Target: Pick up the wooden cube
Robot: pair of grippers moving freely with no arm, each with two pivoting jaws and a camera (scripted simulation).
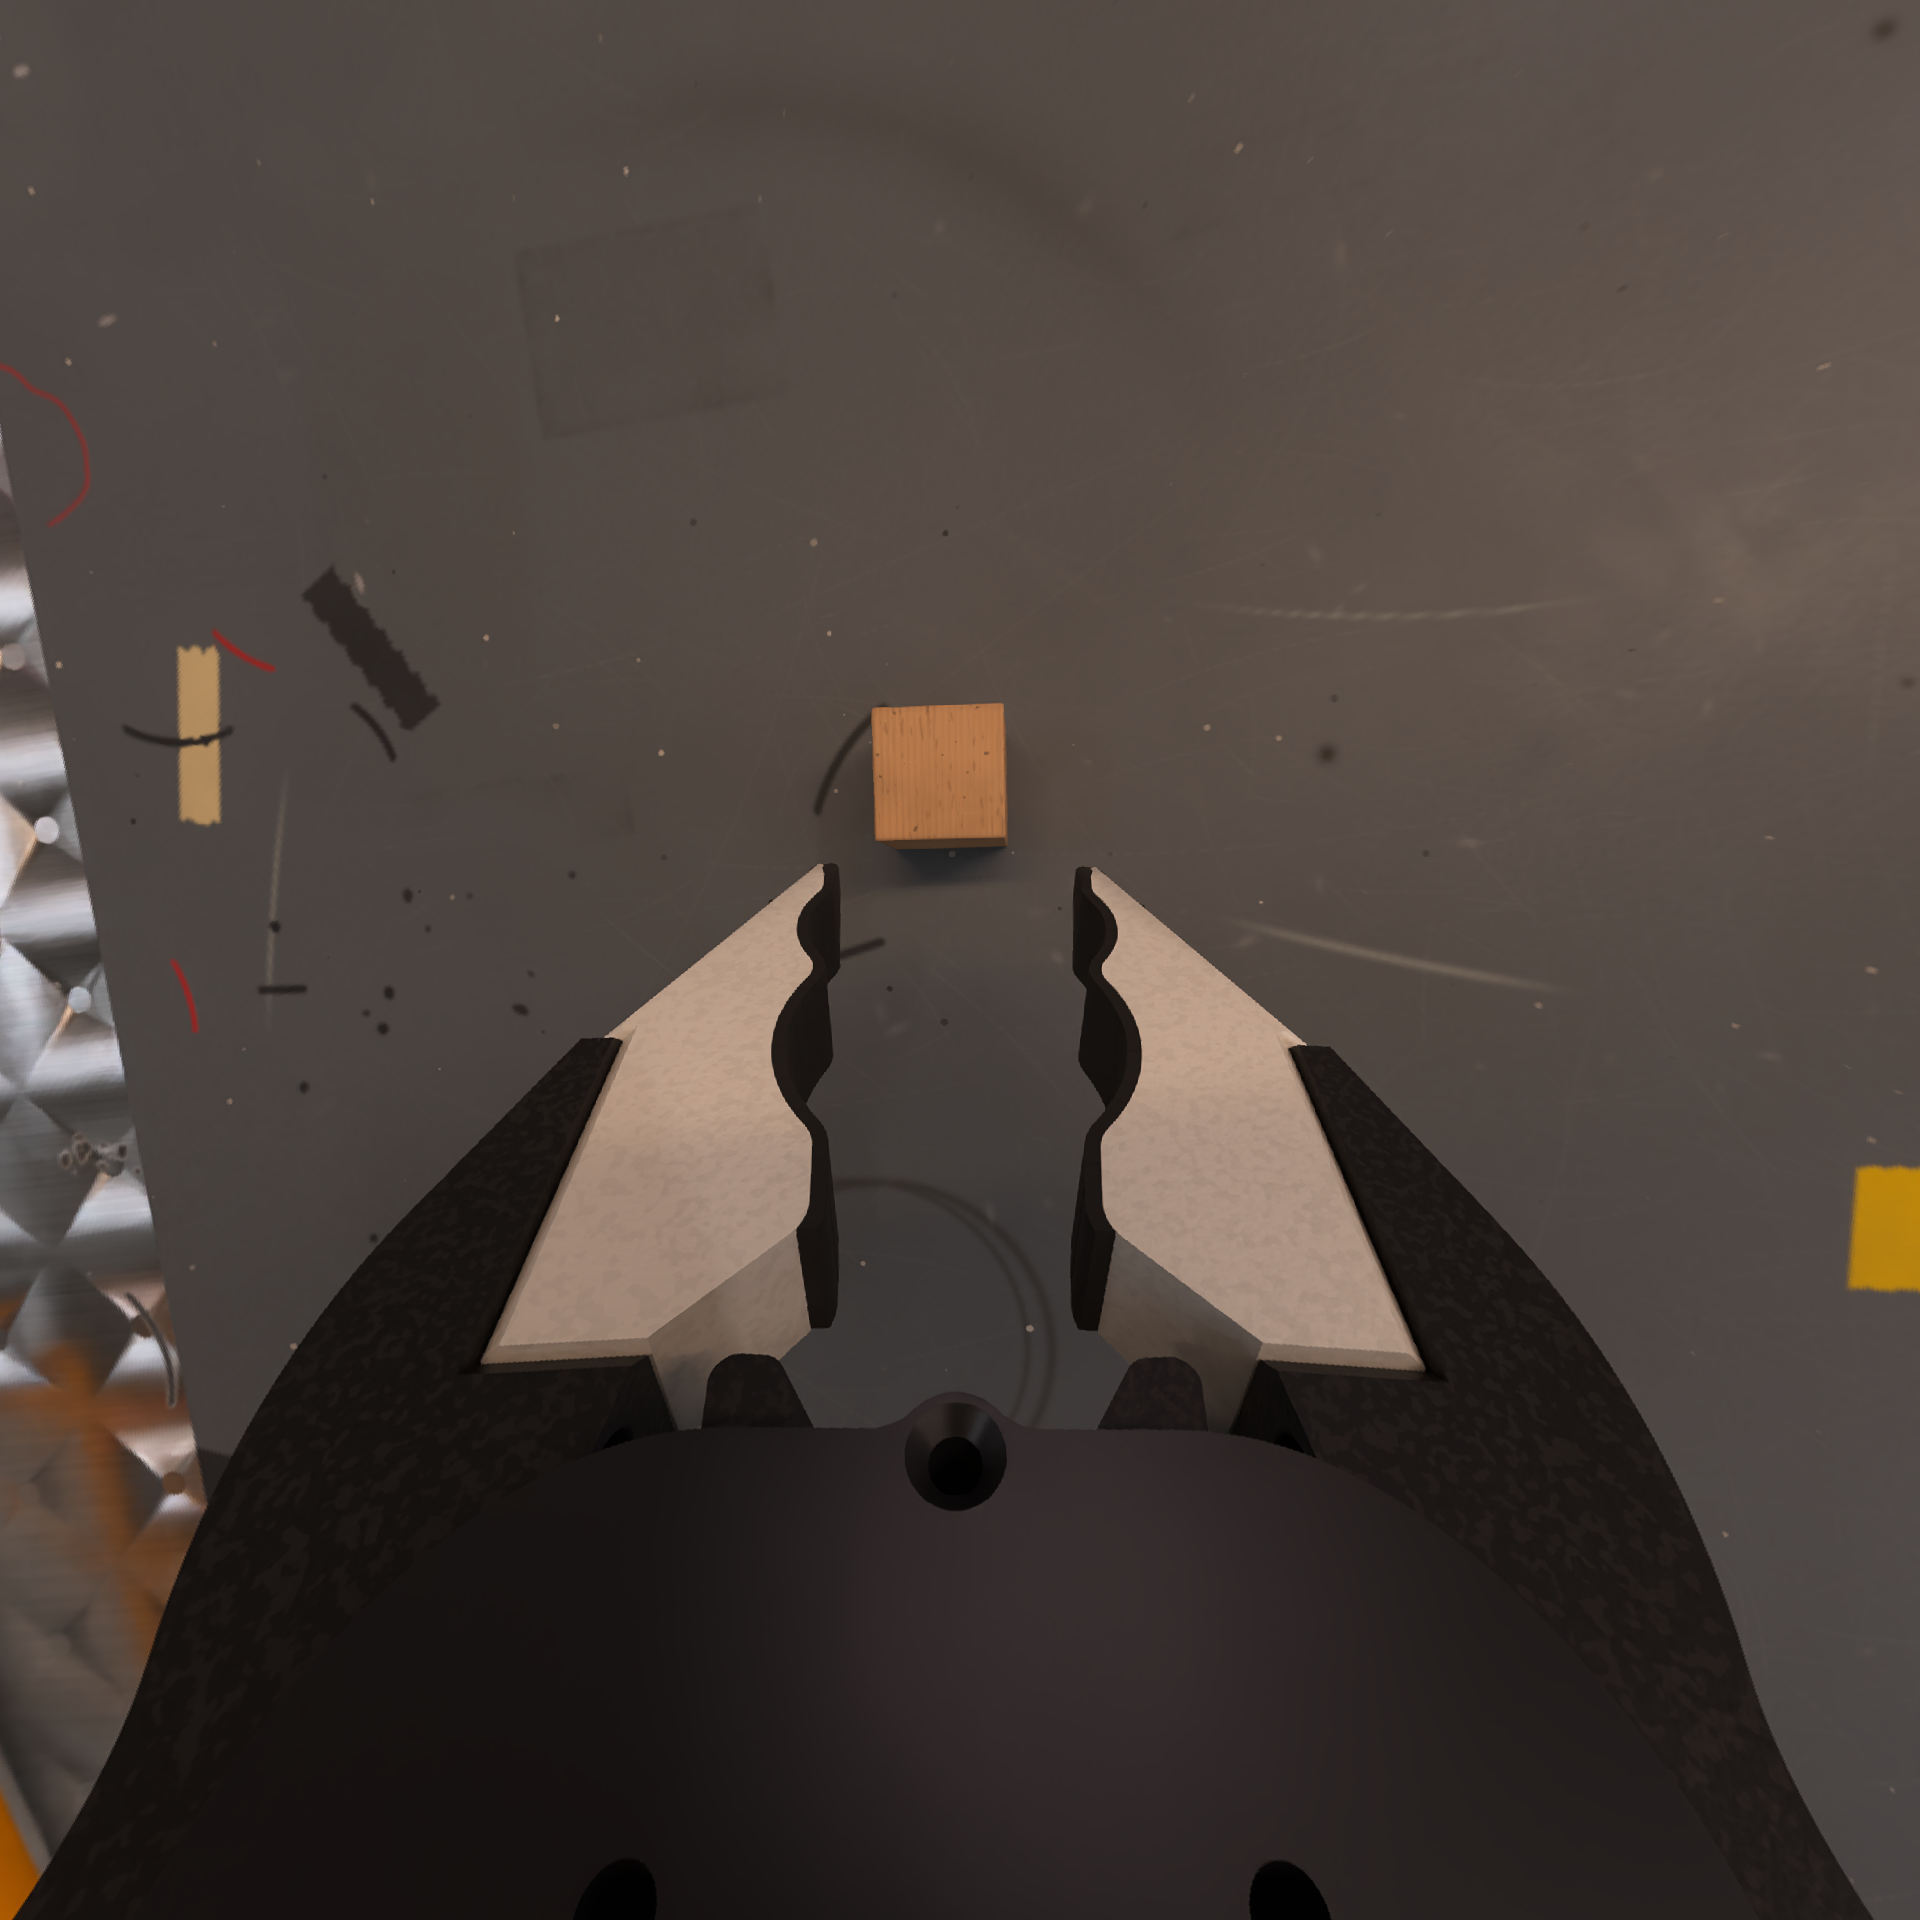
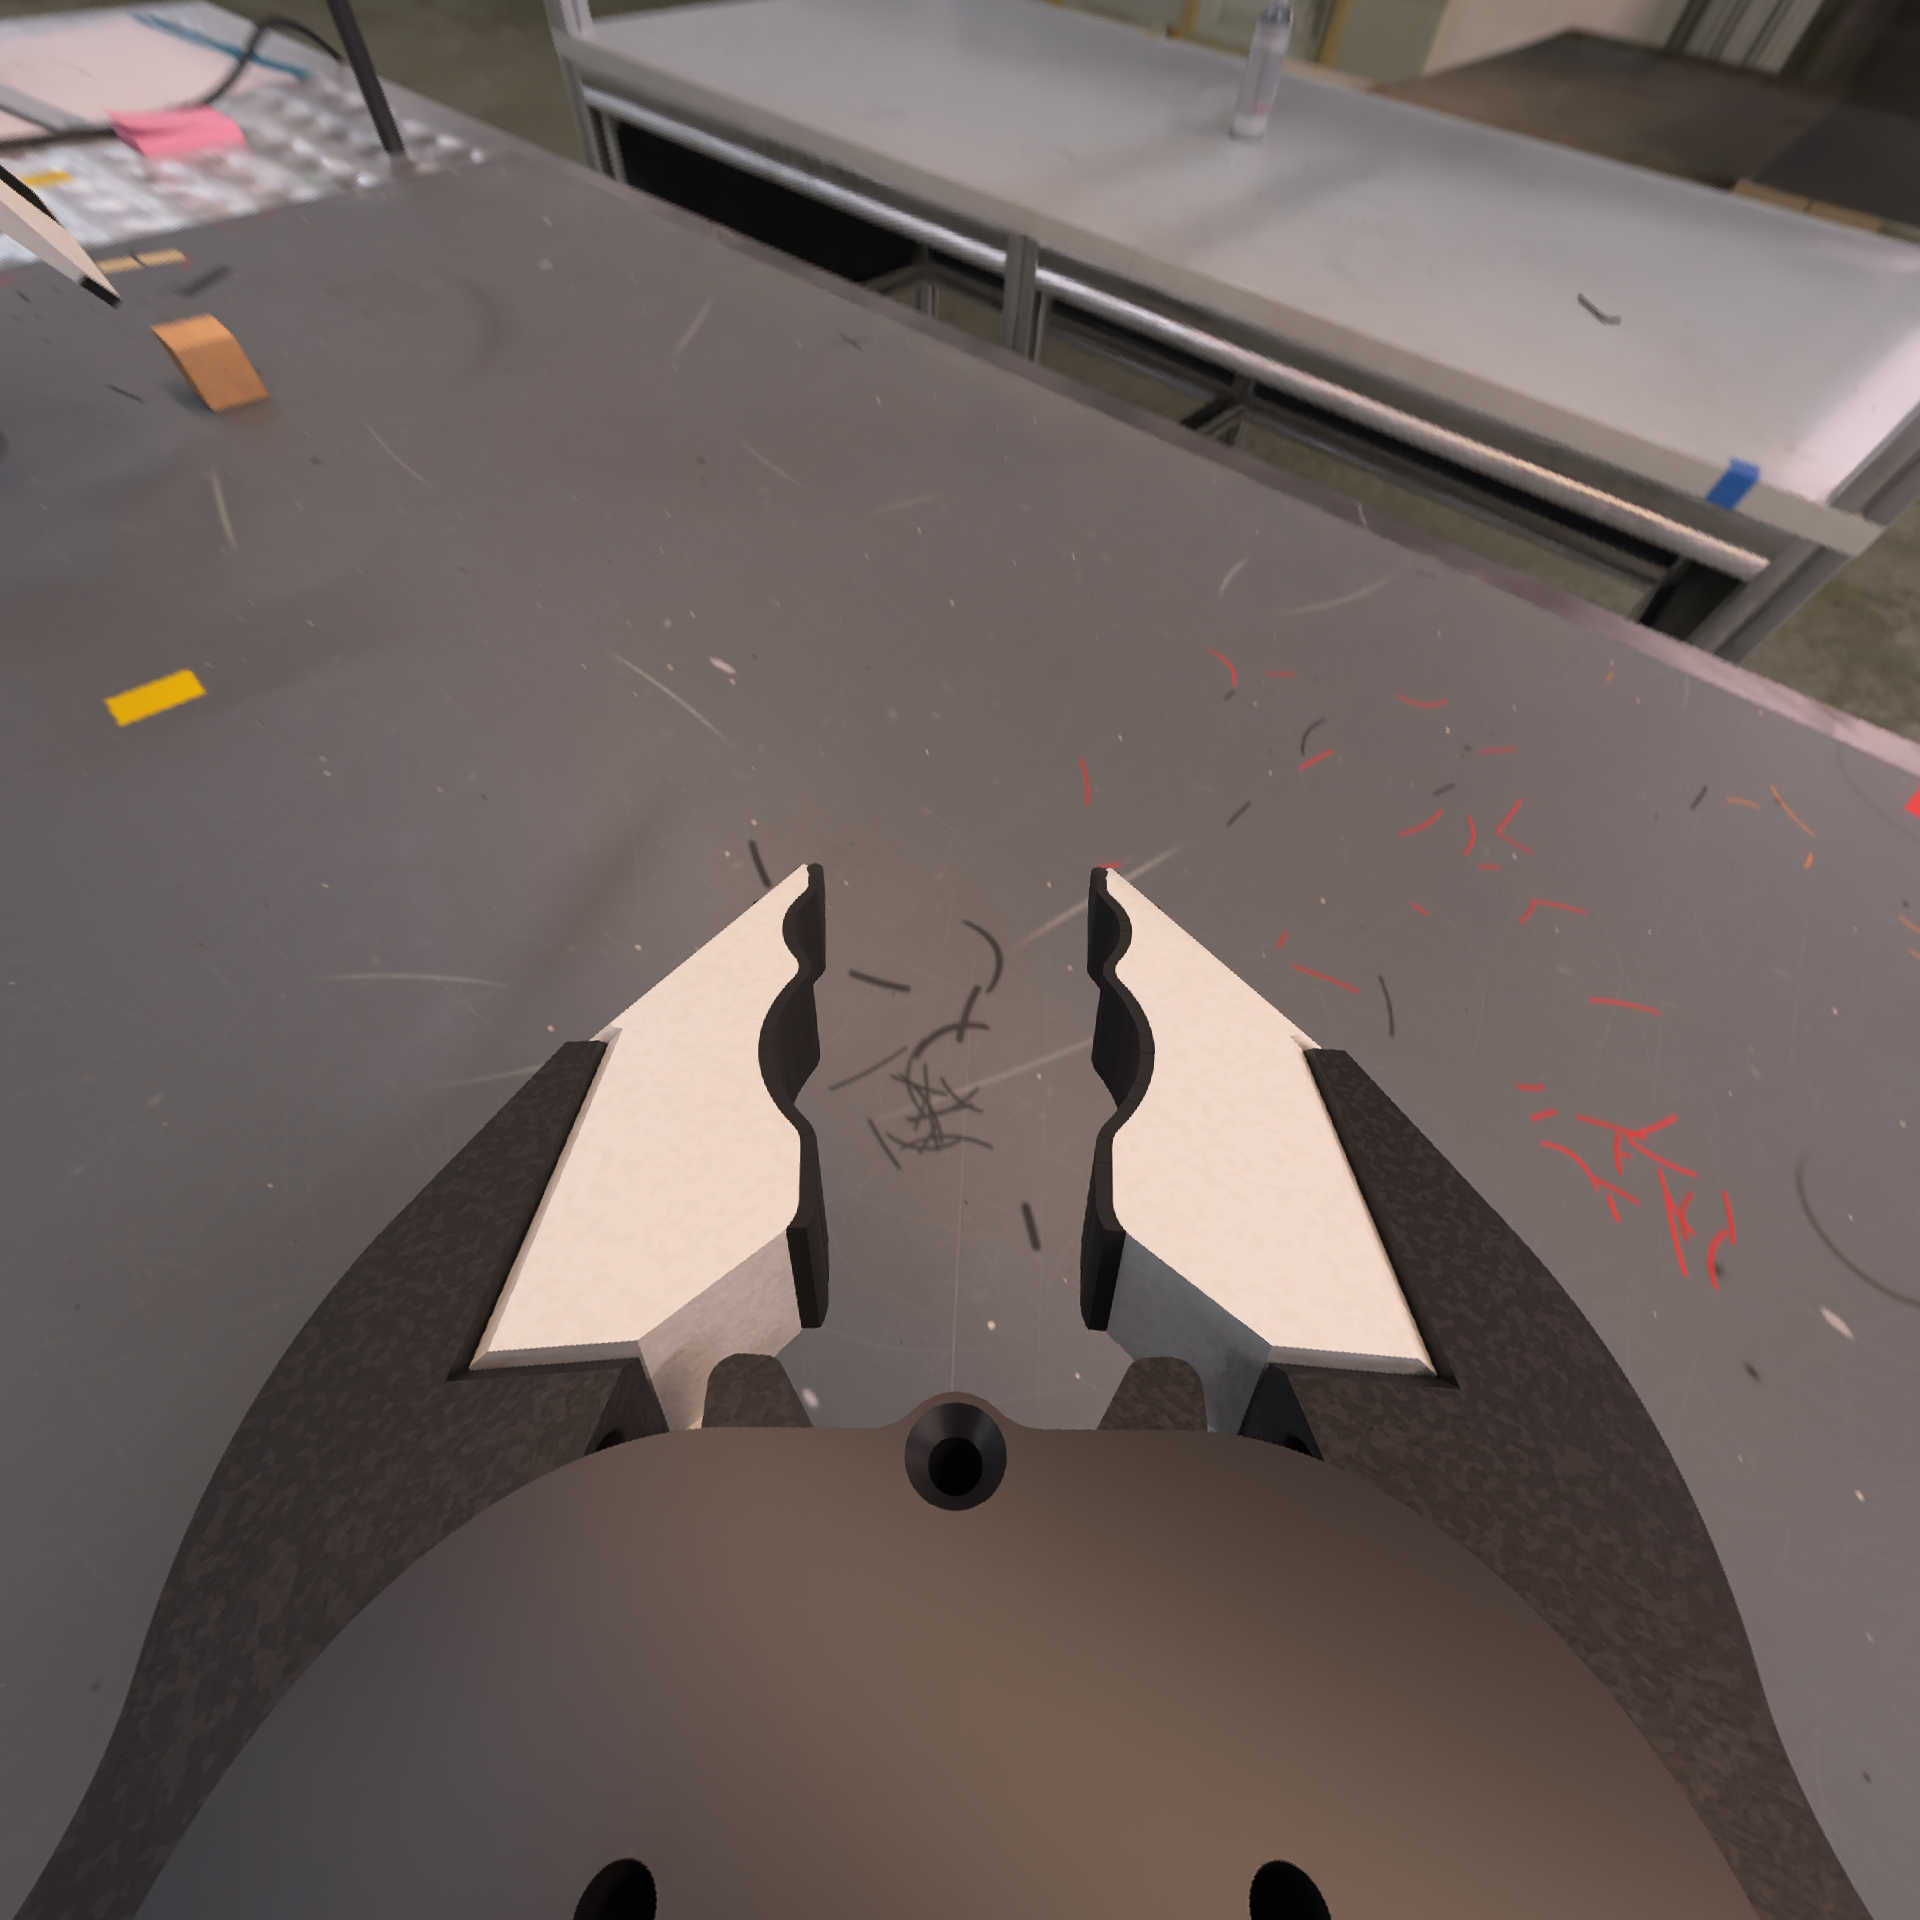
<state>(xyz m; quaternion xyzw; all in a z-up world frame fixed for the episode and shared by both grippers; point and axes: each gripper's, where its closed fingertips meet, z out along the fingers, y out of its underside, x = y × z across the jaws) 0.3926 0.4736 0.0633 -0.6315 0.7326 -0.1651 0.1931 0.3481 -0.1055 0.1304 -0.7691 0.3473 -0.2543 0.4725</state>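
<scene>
left gripper (image 1: 954,871): looking almost straight down at the table, fingers spread wide, gripping nothing
left fingertips (image 1: 828,883): sitting just short of the cube's near edge, not touching it; the gap between them is lining up with the cube and looks a bit wider than it
wooden cube (image 1: 939,771): resting flat on the grey table (image 1: 1351,468), top face showing, just beyond the left gripper's tips, roughly centred on the gap, a hair left of centre
cube, right wrist view: showing far up in the left corner (image 2: 211,364), well apart from the right gripper; one pale fingertip of the left gripper (image 2: 62,249) is poking in from the left edge just beside it
right gripper (image 2: 956,873): released, fingers apart, nothing between them, pointing at bare table over a clump of black scribble marks (image 2: 935,1101)
red marks (image 2: 1621,1164): scattered on the table to the right of the right gripper
yellow tape patch (image 2: 154,696): lying flat on the table between the right gripper and the cube; also showing at the right edge of the left wrist view (image 1: 1886,1226)
beige tape strip (image 1: 198,734): stuck to the table well left of the cube, next to a black tape strip (image 1: 371,648)
second bench (image 2: 1455,239): standing beyond the table's far edge, a clear bottle (image 2: 1255,73) upright on it, blue tape (image 2: 1733,483) at its edge
pink note (image 2: 177,130): lying at the far left corner, on a patterned metal surface (image 1: 62,935)
</scene>
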